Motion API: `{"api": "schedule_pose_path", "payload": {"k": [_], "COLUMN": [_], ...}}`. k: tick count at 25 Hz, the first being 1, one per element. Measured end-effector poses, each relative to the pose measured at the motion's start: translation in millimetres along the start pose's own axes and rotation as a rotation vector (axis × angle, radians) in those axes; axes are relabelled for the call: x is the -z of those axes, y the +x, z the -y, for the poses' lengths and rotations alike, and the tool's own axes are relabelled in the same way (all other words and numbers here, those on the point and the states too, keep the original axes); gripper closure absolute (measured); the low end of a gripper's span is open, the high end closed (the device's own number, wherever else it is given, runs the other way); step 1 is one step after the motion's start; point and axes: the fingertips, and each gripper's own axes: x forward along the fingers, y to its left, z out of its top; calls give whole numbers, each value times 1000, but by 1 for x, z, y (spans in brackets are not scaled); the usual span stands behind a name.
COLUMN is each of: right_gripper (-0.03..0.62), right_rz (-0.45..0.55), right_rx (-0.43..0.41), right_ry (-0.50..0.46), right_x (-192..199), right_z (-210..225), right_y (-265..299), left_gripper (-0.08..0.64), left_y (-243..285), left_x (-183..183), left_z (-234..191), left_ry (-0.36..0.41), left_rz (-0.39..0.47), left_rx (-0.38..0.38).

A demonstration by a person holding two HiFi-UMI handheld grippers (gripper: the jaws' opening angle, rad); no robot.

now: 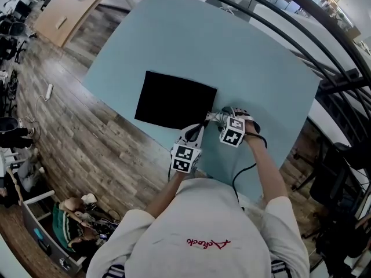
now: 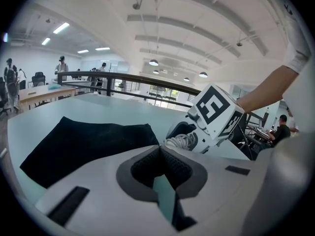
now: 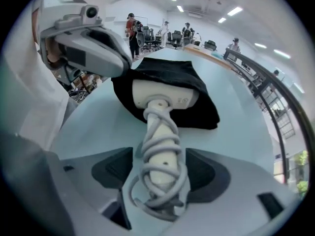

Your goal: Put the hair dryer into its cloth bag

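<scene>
The right gripper (image 3: 160, 173) has its dark ribbed pads (image 3: 112, 168) spread wide, one on either side of the hair dryer (image 3: 162, 96), not squeezing it. The dryer's cream handle, wound round with a pale rubbery cord (image 3: 153, 119), lies between them. Its rounded head rests against the edge of the flat black cloth bag (image 1: 174, 100). The left gripper (image 2: 160, 149) is closed on nothing, just beside. All this sits by the near edge of the smooth pale-blue table (image 1: 243, 57), with a black railing (image 1: 301, 16) past its far side.
</scene>
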Motion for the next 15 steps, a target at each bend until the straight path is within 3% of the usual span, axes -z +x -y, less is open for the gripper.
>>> {"api": "schedule_pose_path", "payload": {"k": [5, 15], "right_gripper": [262, 259], "right_rz": [69, 19], "right_rx": [8, -18], "right_ry": [101, 63], "right_x": [21, 46], "right_z": [5, -3], "right_y": [-12, -11], "left_gripper": [548, 548], "left_y": [1, 3], "left_x": [6, 5], "left_z": [0, 0], "left_ry": [1, 10], "left_rz": [-14, -20], "left_rx": [-1, -1]}}
